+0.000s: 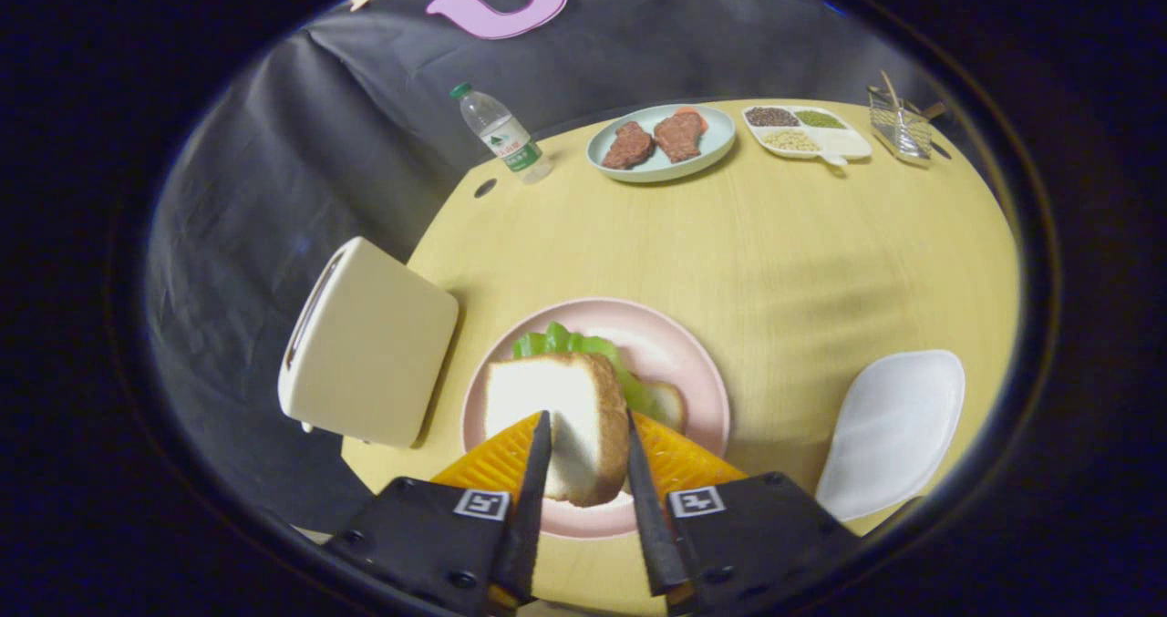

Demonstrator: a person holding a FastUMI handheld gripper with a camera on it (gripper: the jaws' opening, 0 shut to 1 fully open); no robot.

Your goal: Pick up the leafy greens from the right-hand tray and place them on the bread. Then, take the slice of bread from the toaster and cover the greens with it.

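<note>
Gripper view: the gripper (588, 457) holds a thick slice (556, 426) of bread between its two fingers, closed on the crust sides, just above the pink plate (679, 362) near the tabletop's (729, 252) front edge. The slice is held tilted, its cut face toward the toaster (369, 344), which stands at nine o'clock from the plate, close enough for a short carry. Under the slice the greens (565, 342) already lie on the plate, poking out at twelve o'clock, with the edge of the lower bread (670, 405) showing at three o'clock. The grip by the sides appears chosen so the slice can be laid flat over the greens without the fingers fouling the plate. The white tray (898, 430), at four o'clock from the plate, lies bare, its greens gone to the sandwich. Well beyond, at twelve o'clock, stand a bottle (501, 134), a green plate (661, 143) with two brown pieces, a divided dish (807, 131) and a wire basket (901, 125). By the look of it, only the laying down and release remain.
</note>
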